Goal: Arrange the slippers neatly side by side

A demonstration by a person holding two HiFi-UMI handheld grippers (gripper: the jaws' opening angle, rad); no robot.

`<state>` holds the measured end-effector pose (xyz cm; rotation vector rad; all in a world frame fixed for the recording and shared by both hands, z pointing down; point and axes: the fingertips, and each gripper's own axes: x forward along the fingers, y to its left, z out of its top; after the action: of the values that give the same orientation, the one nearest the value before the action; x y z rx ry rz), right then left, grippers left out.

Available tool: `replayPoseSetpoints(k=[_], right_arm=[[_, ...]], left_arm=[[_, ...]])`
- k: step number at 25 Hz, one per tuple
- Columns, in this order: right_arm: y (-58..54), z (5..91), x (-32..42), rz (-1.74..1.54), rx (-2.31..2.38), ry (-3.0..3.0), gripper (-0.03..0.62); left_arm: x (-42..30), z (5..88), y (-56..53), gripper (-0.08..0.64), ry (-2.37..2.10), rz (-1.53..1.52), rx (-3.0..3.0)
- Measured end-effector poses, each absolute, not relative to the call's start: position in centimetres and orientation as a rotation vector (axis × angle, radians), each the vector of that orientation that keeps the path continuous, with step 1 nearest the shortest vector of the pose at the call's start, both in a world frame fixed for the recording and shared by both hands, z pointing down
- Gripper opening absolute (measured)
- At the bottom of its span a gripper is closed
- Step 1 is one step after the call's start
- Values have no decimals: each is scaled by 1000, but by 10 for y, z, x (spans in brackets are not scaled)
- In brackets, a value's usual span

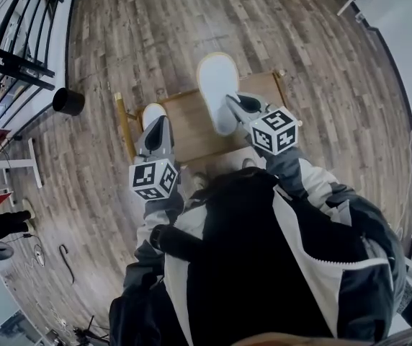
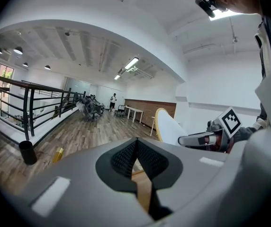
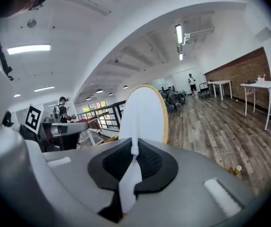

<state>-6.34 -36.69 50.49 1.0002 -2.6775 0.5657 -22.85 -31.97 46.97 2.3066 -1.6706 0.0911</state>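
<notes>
In the head view my right tool [image 1: 231, 101] holds a soft white slipper [image 1: 217, 85] above the small wooden tabletop [image 1: 191, 132], which stands on a plank floor [image 1: 155, 34]. A second slipper [image 1: 153, 112] shows at the tabletop's left end, just past my left tool [image 1: 158, 121]. In the left gripper view the jaws are pressed together with nothing between them. In the right gripper view the jaws are clamped on the slipper's white fabric edge, and its tan-rimmed oval sole stands upright.

Bright, even indoor light from long white ceiling strip lamps [image 2: 131, 63]; soft shadows, slight glare overhead. Heavy fisheye bending, black corners, blurred foreground.
</notes>
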Motion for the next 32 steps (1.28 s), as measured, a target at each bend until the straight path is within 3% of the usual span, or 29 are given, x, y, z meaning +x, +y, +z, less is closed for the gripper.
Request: replayPoseSetpoints(k=[13, 32], right_arm=[[-356, 512, -78, 536, 982, -2655, 23], [-350, 666, -194, 757, 840, -2355, 25]], left_arm=[[-233, 471, -324, 11, -1674, 65, 2301], [-299, 469, -296, 11, -1697, 117, 2302]])
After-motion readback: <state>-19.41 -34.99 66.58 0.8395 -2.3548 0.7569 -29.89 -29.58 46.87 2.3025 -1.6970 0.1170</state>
